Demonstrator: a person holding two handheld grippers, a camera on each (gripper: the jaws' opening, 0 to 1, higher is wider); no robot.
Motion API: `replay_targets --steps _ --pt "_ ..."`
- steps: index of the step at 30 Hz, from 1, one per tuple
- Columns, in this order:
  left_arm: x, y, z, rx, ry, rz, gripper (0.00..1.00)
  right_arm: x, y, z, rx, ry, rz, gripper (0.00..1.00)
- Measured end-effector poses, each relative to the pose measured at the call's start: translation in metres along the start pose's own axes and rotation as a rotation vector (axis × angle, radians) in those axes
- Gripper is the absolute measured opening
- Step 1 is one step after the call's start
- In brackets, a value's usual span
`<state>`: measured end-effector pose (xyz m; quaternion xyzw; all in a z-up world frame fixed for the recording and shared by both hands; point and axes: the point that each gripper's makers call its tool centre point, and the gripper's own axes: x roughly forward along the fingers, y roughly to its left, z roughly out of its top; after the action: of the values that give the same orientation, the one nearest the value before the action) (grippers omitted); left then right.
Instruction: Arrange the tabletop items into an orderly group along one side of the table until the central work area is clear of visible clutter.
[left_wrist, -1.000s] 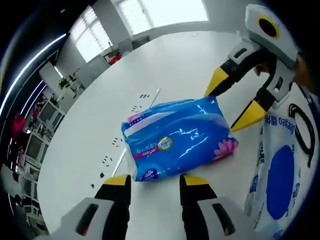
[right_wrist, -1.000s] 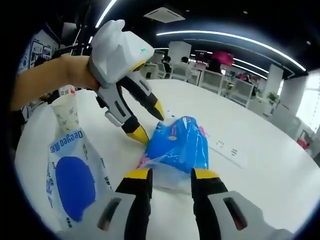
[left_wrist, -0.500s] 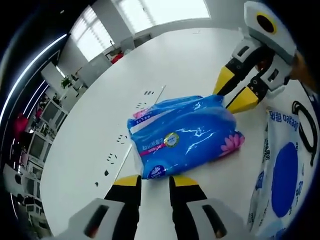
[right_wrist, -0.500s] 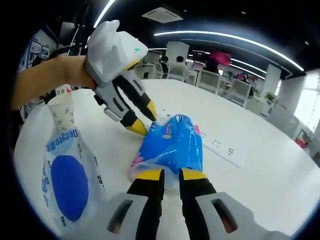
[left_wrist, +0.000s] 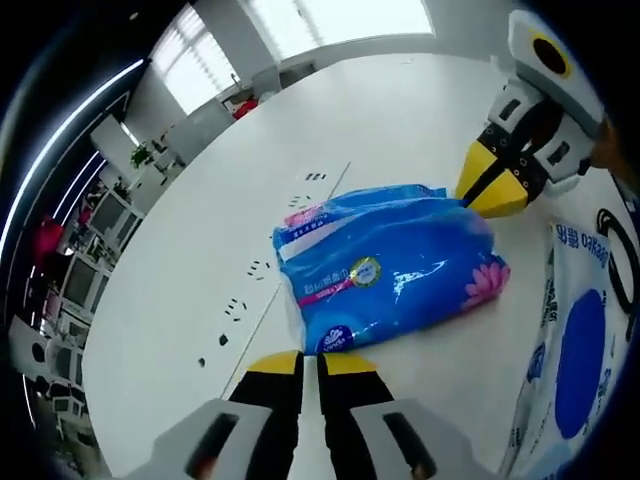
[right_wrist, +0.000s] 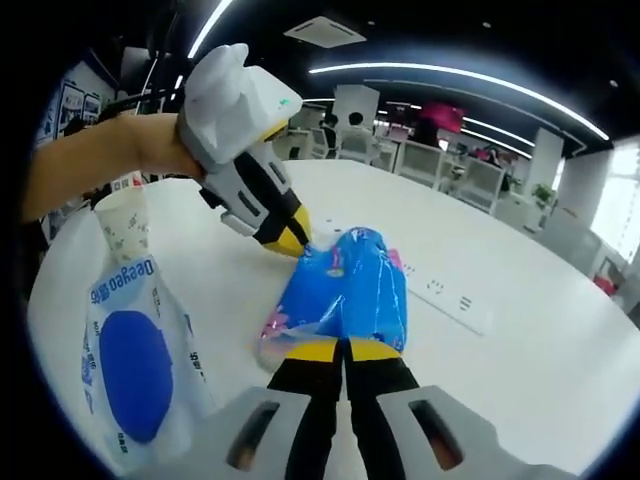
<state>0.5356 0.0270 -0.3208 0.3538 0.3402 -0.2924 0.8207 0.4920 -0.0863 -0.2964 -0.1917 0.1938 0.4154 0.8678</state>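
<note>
Lying on the white bench (left_wrist: 180, 270), the blue pack (left_wrist: 390, 270) is pinched at opposite ends: left gripper (left_wrist: 310, 362) and right gripper (right_wrist: 342, 349) jaws each pressed together on its wrapper.

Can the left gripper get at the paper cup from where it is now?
Probably not right away. The left gripper is shut on one end of the blue tissue pack; the right gripper pinches the other. The paper cup stands free behind the white wipes bag; it must let go first.
</note>
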Motion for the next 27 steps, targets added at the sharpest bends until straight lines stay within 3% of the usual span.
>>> replay_targets --steps 2,3,8,19,27 --pt "0.0 0.002 -0.001 -0.003 0.003 -0.01 0.04 -0.001 0.003 -0.001 0.001 -0.004 -0.001 0.0" --pt "-0.002 -0.005 -0.004 -0.022 0.015 -0.056 0.08 -0.002 0.003 -0.001 0.003 -0.006 -0.001 0.0" --pt "-0.006 0.005 0.001 -0.09 -0.03 -0.058 0.26 -0.003 0.007 -0.003 0.01 -0.01 0.004 0.0" --pt "-0.008 0.007 0.012 -0.151 -0.101 -0.074 0.3 -0.001 0.01 -0.005 0.006 -0.009 0.006 0.0" --pt "-0.006 0.013 0.02 -0.248 -0.165 -0.074 0.29 0.009 -0.012 -0.001 0.008 -0.01 0.01 0.0"
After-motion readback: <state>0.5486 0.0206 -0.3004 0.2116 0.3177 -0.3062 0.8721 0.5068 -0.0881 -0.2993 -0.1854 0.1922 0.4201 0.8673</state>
